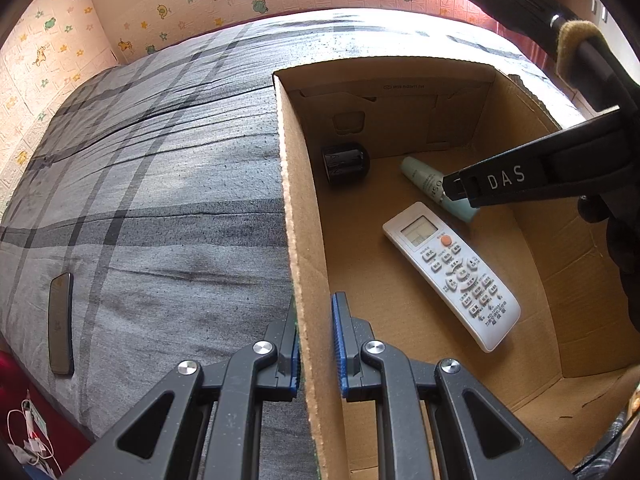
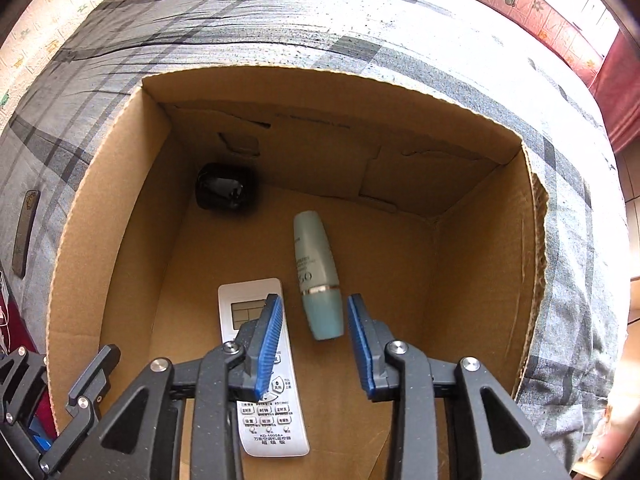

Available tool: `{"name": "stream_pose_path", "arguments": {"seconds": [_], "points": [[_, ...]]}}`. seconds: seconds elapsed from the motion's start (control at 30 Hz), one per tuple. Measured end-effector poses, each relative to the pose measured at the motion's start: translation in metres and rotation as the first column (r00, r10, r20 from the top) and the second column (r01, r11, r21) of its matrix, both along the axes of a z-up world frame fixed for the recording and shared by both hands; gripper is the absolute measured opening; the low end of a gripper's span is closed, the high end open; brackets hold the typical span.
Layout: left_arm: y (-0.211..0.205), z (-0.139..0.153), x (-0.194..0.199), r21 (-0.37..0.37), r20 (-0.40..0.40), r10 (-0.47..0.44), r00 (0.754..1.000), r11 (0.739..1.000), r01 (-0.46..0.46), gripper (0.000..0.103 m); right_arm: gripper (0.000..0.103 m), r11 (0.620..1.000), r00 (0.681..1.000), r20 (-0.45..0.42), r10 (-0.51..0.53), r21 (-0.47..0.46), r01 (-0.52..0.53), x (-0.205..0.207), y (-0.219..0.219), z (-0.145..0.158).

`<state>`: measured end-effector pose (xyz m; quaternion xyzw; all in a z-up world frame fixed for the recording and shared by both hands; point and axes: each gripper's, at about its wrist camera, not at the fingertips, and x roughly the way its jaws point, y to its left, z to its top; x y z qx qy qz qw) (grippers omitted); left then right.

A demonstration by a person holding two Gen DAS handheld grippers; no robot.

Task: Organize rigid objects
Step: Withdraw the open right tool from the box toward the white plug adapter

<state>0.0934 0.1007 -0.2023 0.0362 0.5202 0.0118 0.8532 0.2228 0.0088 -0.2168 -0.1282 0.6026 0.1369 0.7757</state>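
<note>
Bedspread (image 1: 160, 200) hides behind box (image 1: 304, 240).

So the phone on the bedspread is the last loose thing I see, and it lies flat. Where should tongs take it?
Grip the phone across its narrow width, near the middle of its length, coming straight down from above. It lies flat on the soft bedspread, clear of the cardboard box, so both long edges look free and the cloth should give under the pads. The ends are too far apart.
</note>
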Motion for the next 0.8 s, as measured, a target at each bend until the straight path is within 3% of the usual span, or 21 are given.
{"name": "stream_pose_path", "arguments": {"seconds": [0.3, 0.8], "points": [[-0.001, 0.0, 0.0, 0.003, 0.0, -0.001, 1.0, 1.0, 0.001, 0.014, 0.038, 0.999, 0.999, 0.053, 0.004, 0.031, -0.006, -0.017, 0.001, 0.03], [-0.001, 0.002, 0.0, 0.002, 0.0, 0.0, 1.0, 1.0, 0.0, 0.014, 0.043, 0.998, 0.99, 0.135, -0.04, 0.055, 0.033, -0.04, -0.043, 0.088]]}}
